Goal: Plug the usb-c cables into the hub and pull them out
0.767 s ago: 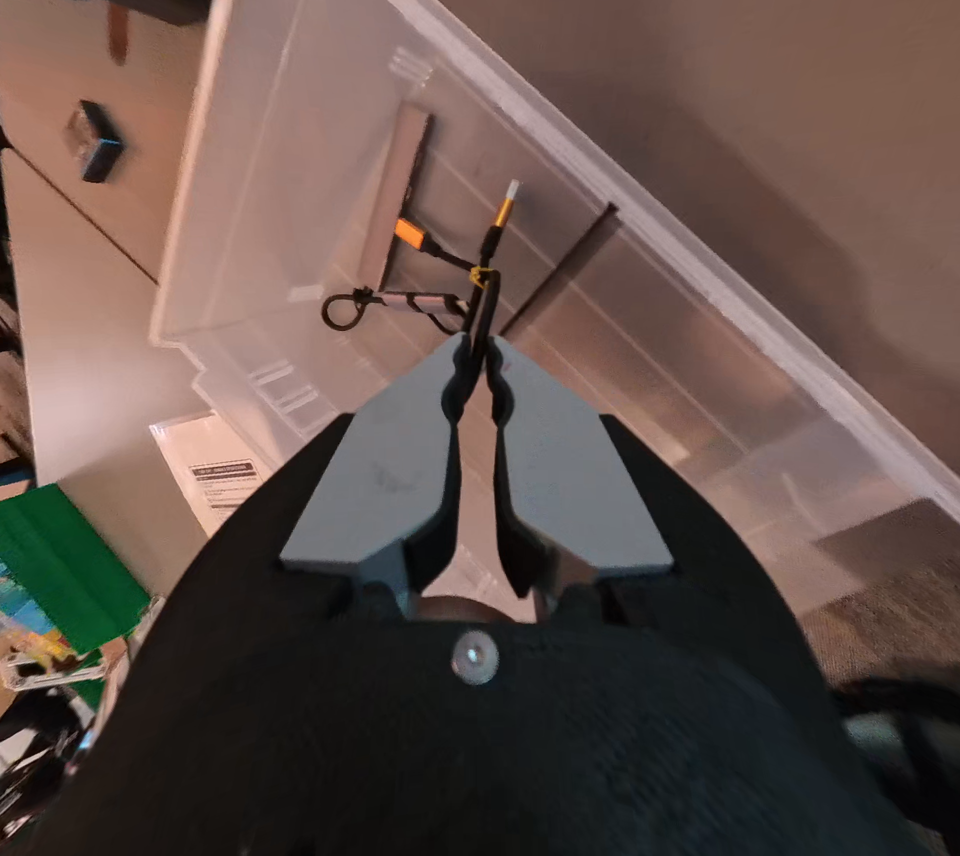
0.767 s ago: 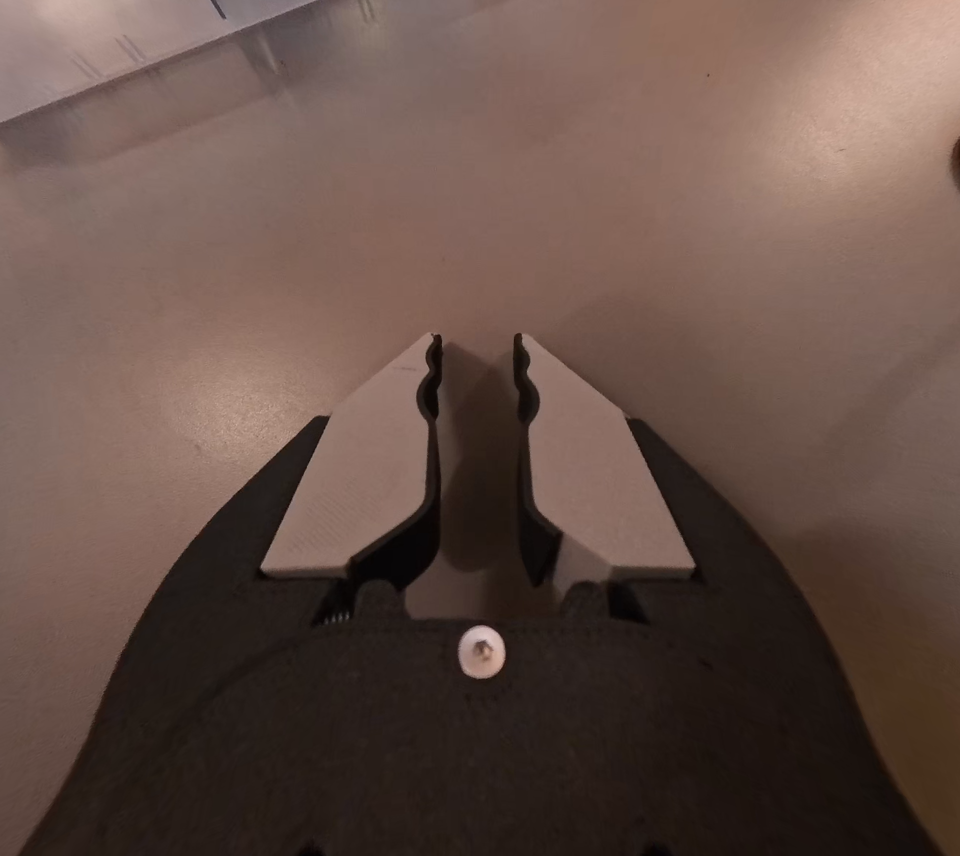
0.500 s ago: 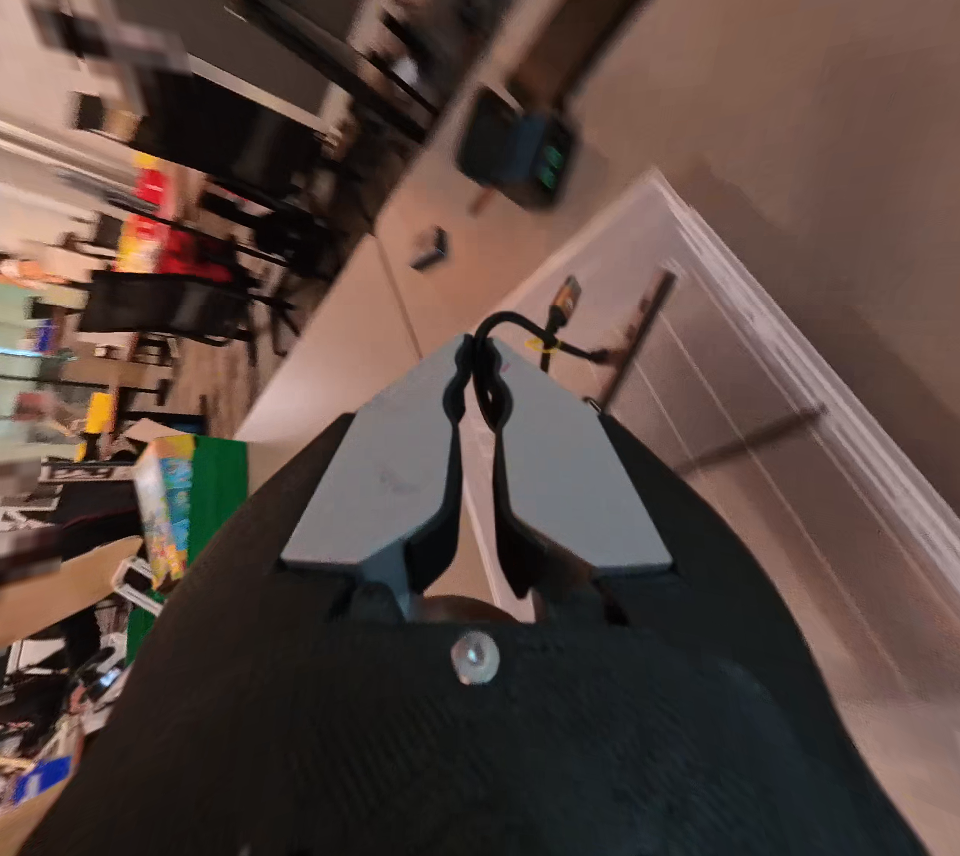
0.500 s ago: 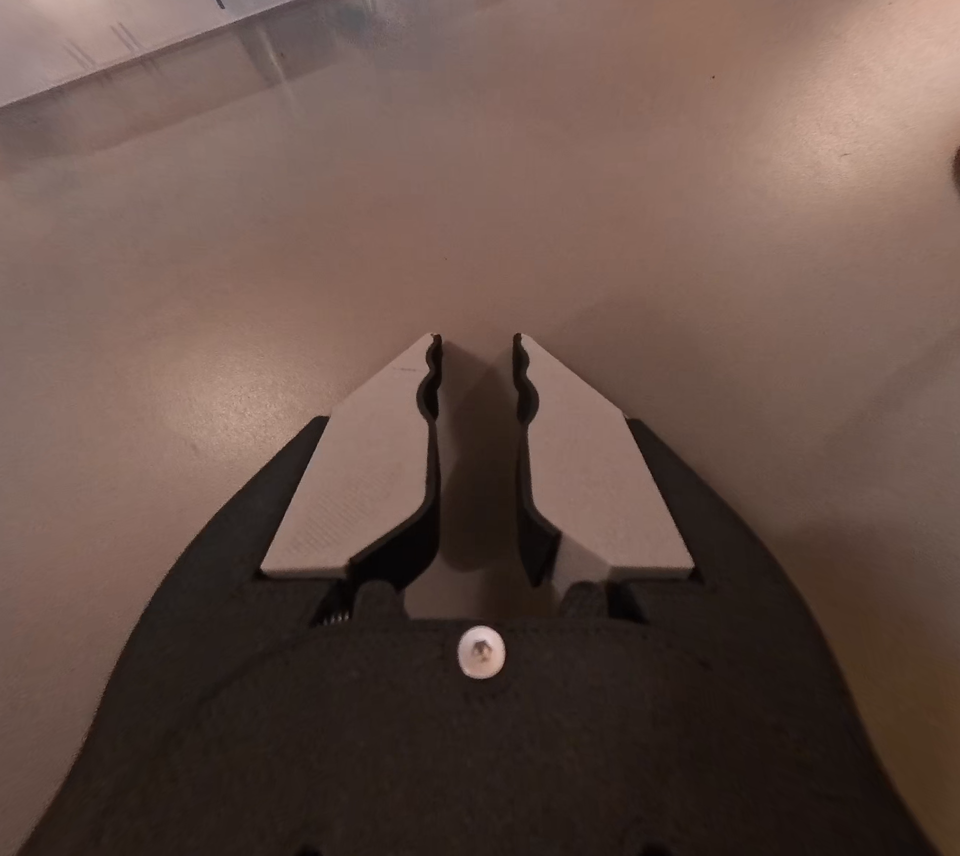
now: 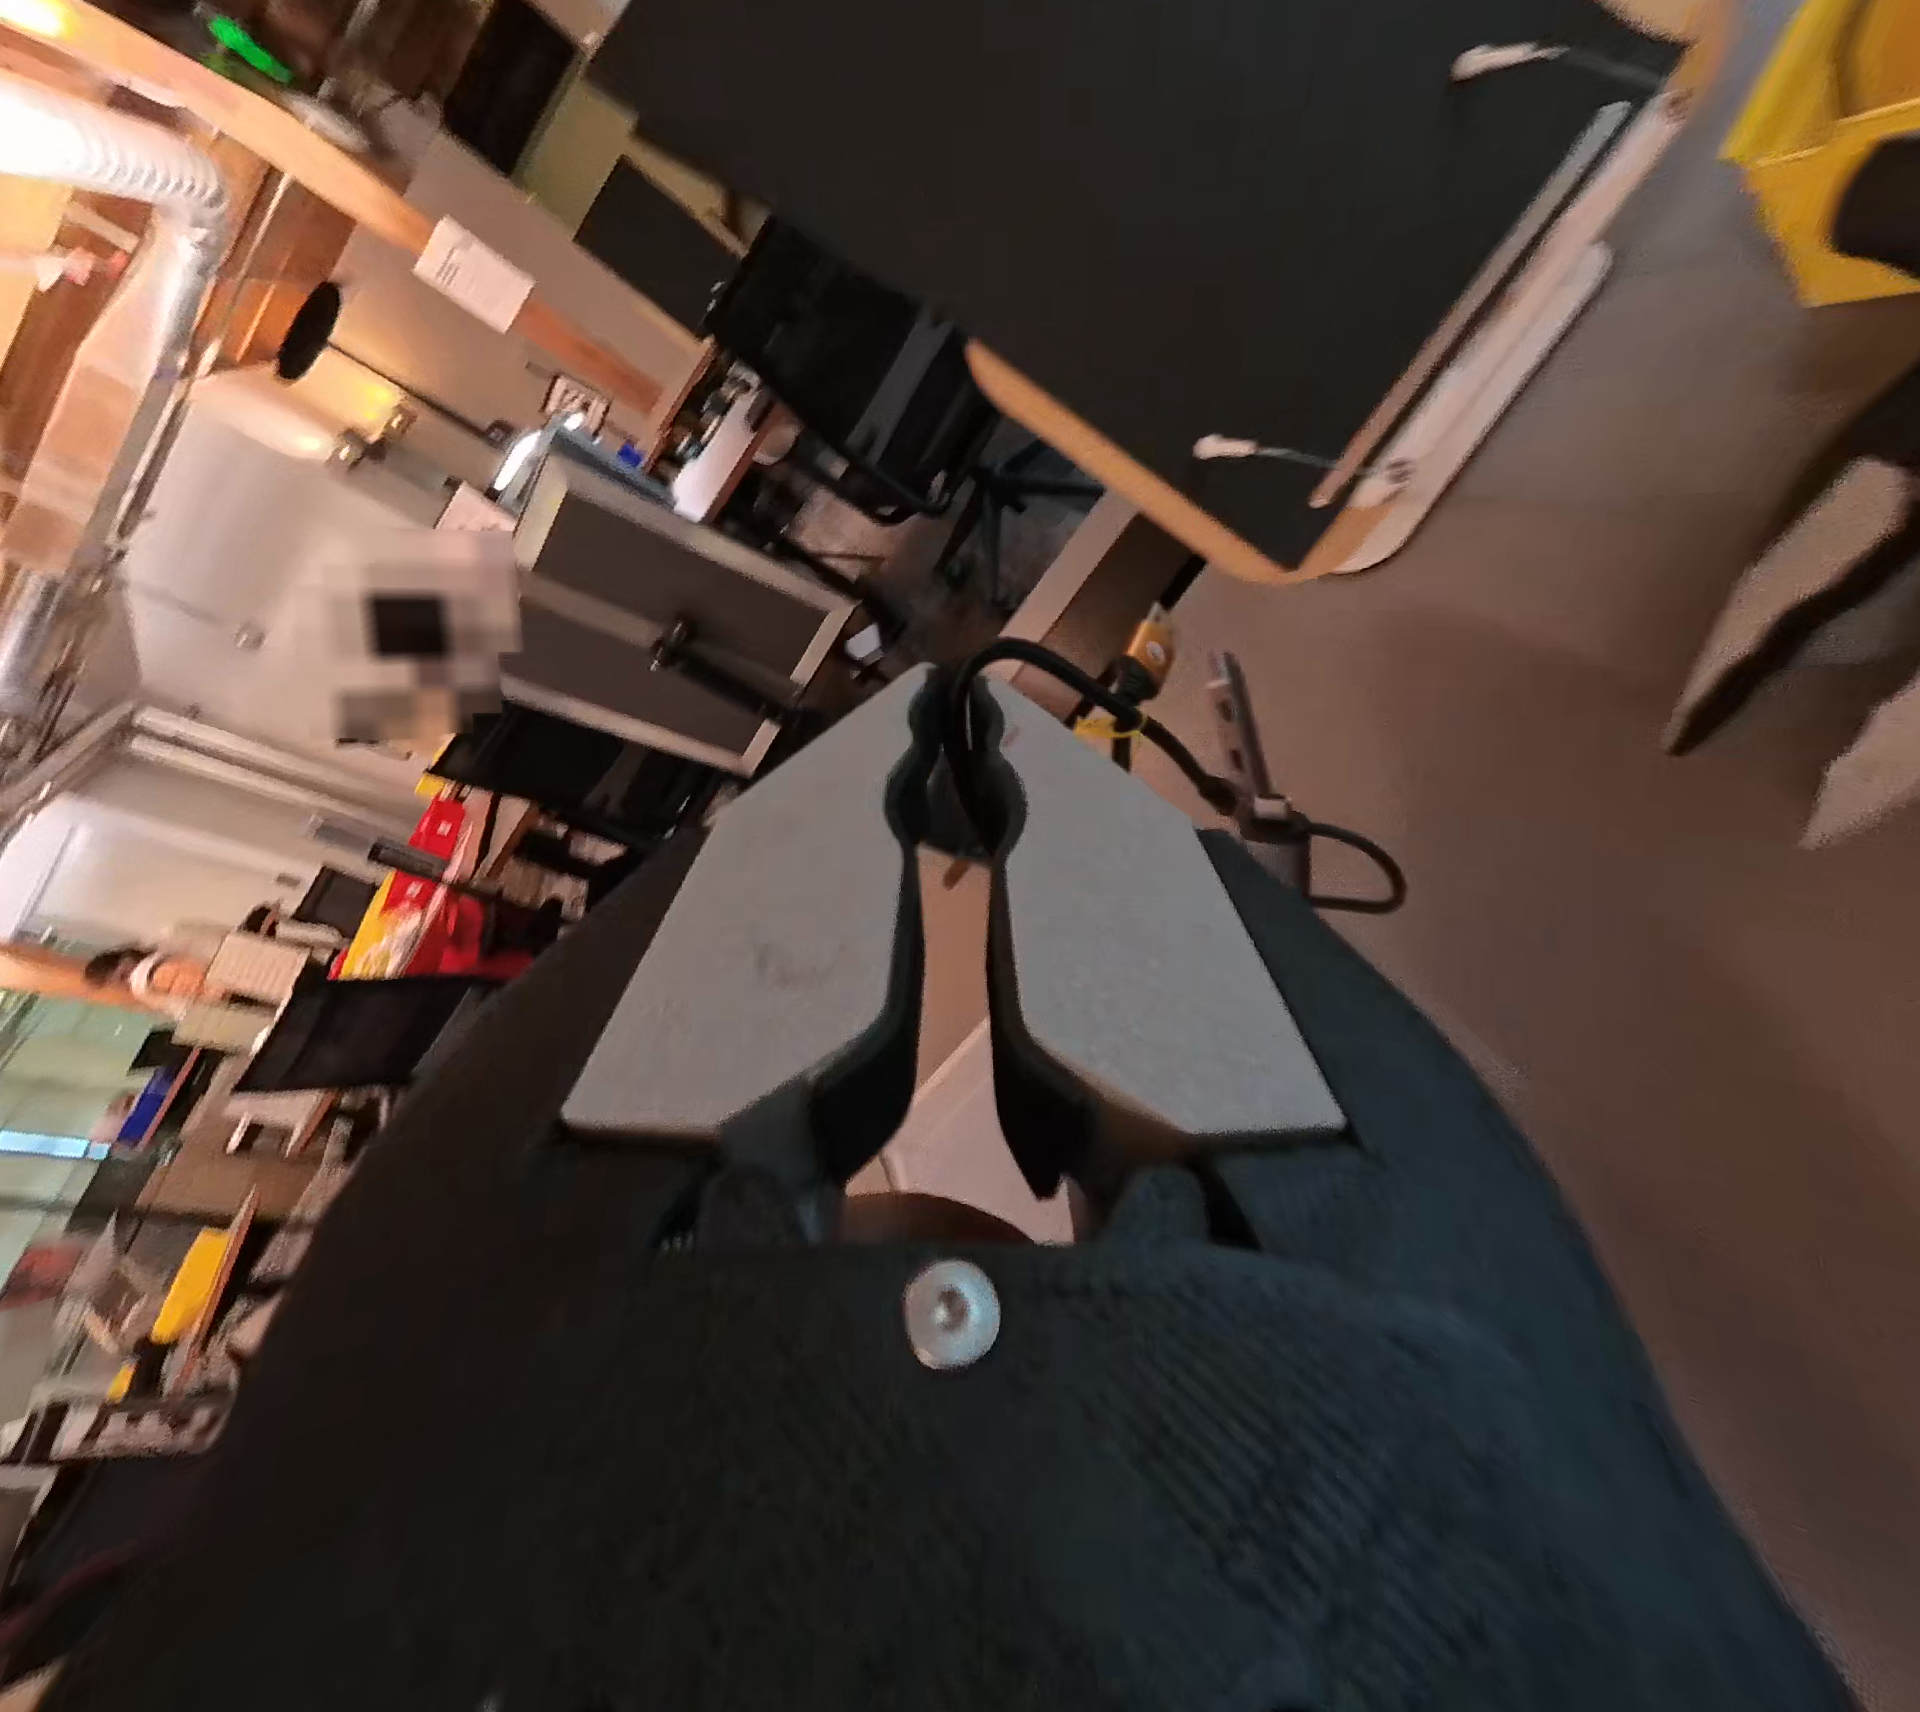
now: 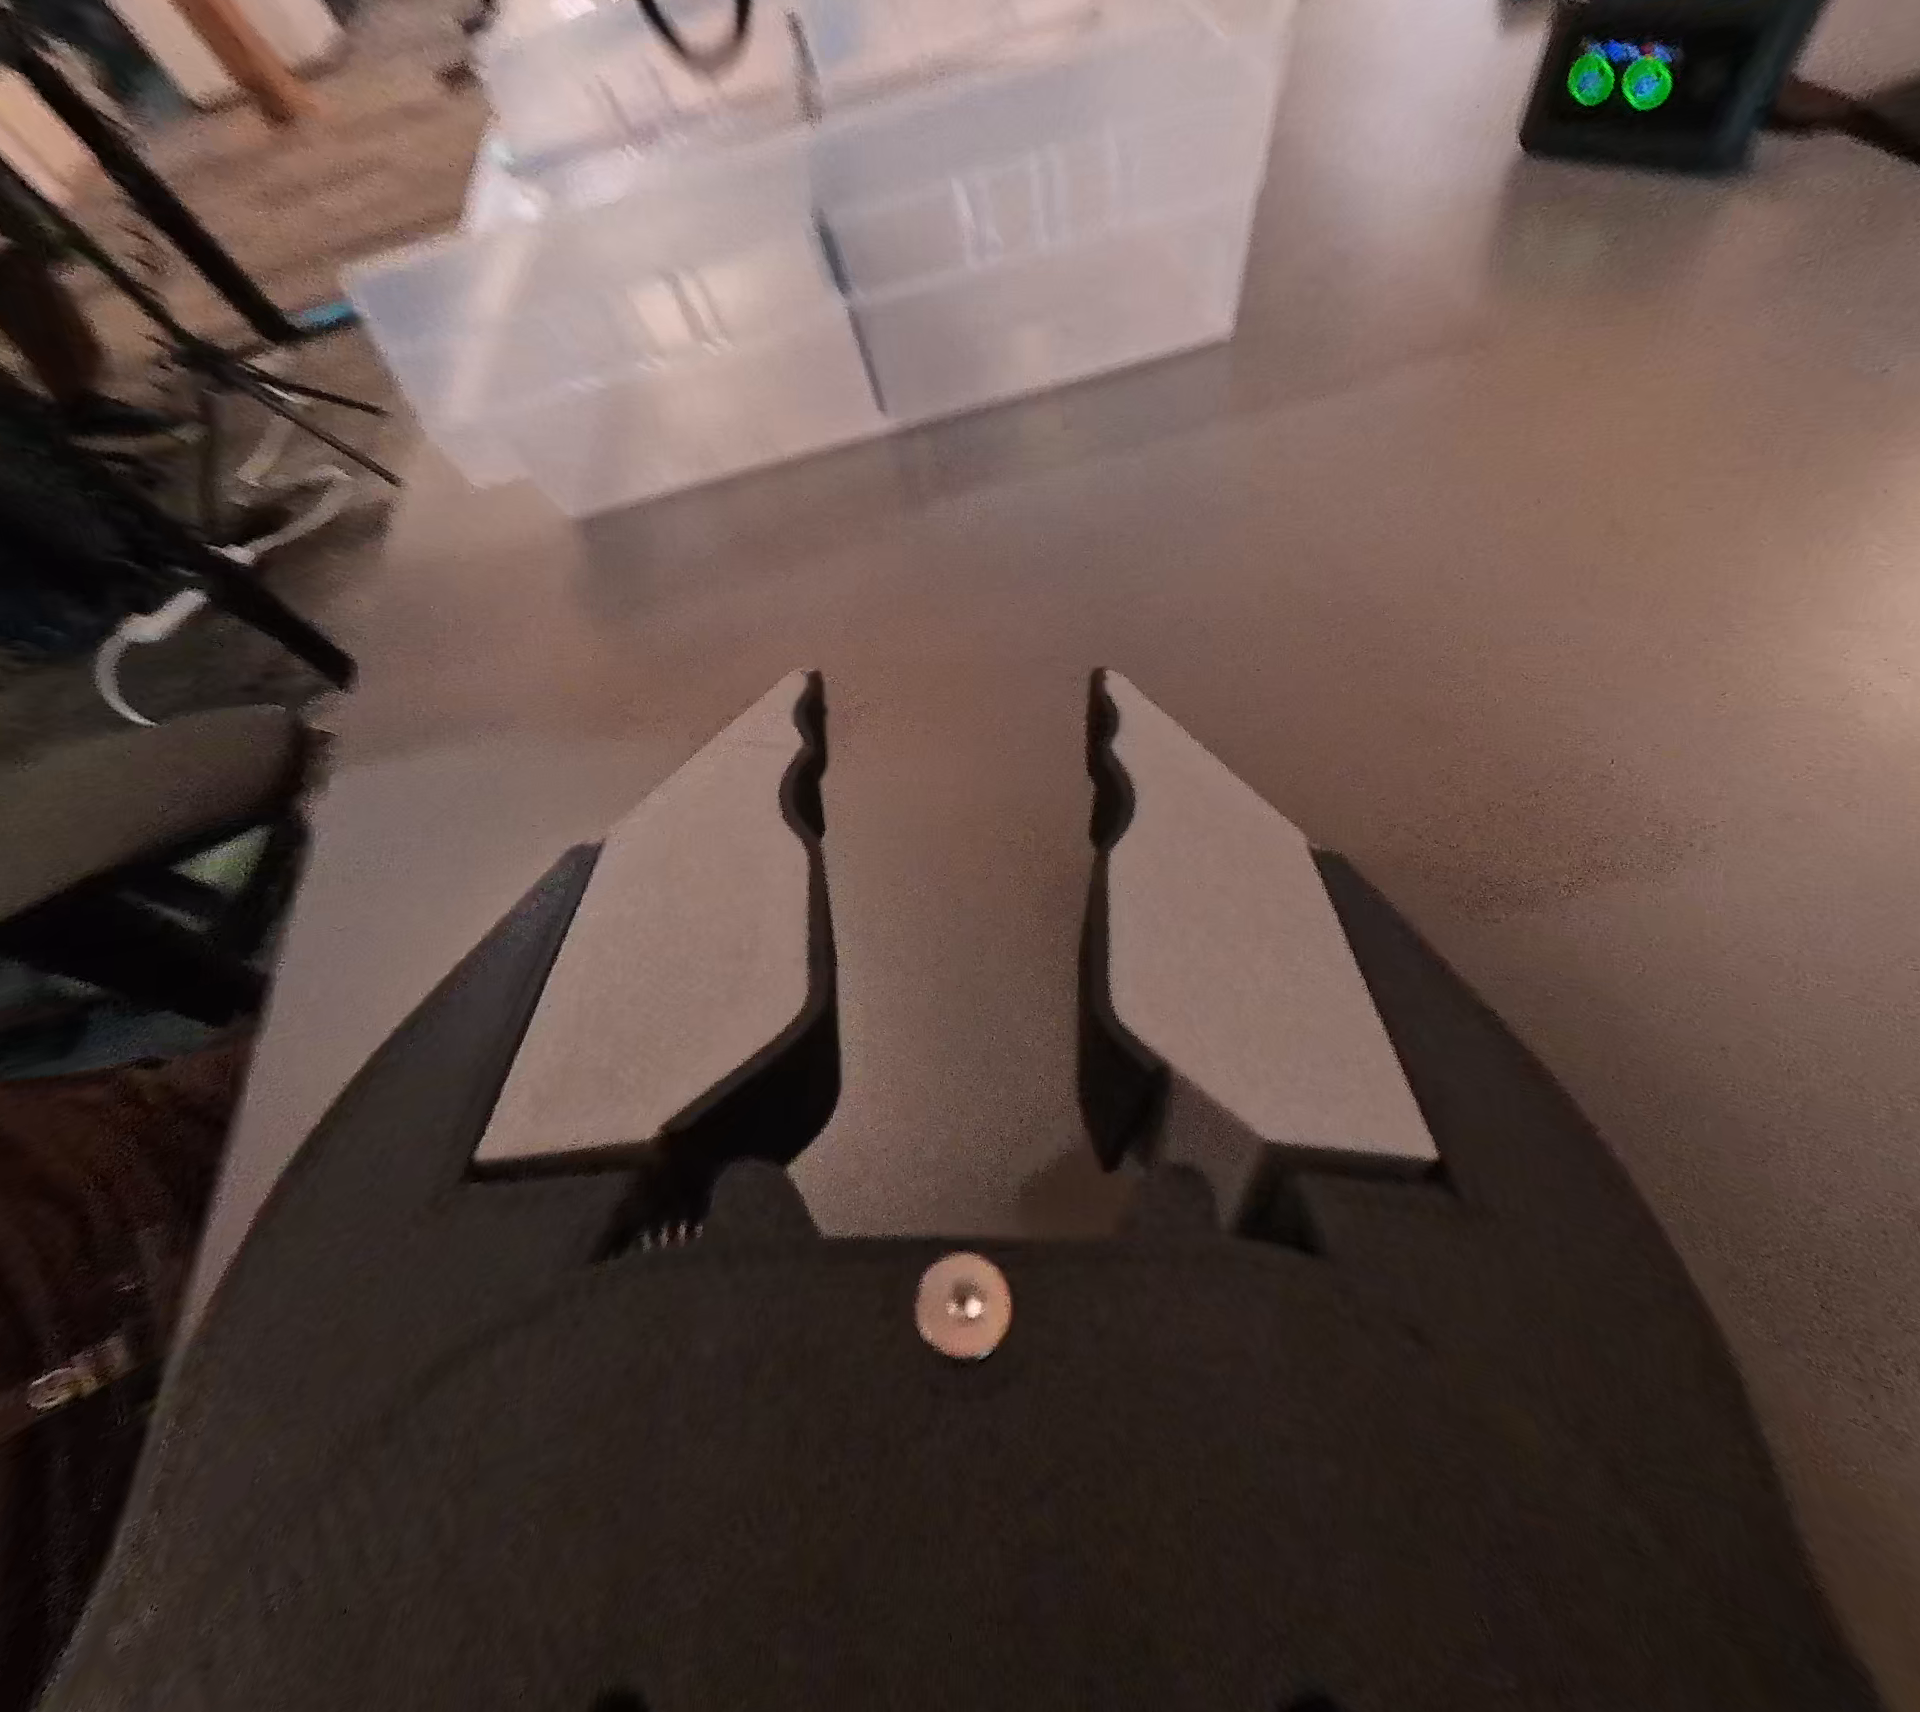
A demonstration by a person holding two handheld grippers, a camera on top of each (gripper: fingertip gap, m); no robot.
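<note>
In the left wrist view the left gripper (image 5: pixel 954 769) is clamped on a black usb-c cable (image 5: pixel 1164 732), lifted clear — its orange plug (image 5: pixel 1148 646) and the slim grey hub (image 5: pixel 1242 727) dangle just beyond the fingertips. In the right wrist view the right gripper (image 6: pixel 956 758) hangs spread and empty above the table (image 6: pixel 1455 623), the clear bin (image 6: pixel 862 228) toward the far edge — judging by this, the fetch step is under way, and next the load should be set down so the hub can be pinned.

We see the left wrist view rolled hard sideways, raised off the table (image 5: pixel 1558 831), facing across the room; right wrist view sits low and level over the table (image 6: pixel 1455 623), facing the clear bins (image 6: pixel 883 208) at its far edge; only the tabletop is shared.
</note>
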